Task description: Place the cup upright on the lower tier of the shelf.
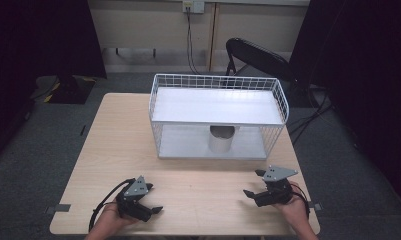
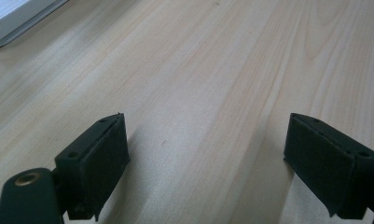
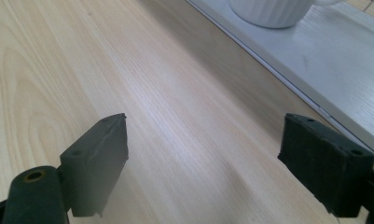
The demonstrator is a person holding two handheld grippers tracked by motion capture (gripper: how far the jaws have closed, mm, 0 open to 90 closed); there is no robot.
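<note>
While both grippers rested low on the table point(image 1: 113, 130) with nothing between their parted jaws, the work looked barely begun. The white cup point(image 1: 221, 138) stood at frame centre on the lower shelf of the wire rack point(image 1: 283, 102), well apart from the left gripper point(image 1: 150, 199). It showed at the upper right beyond the right gripper point(image 3: 203, 149), nearer but untouched; reaching and grasping remained.
</note>
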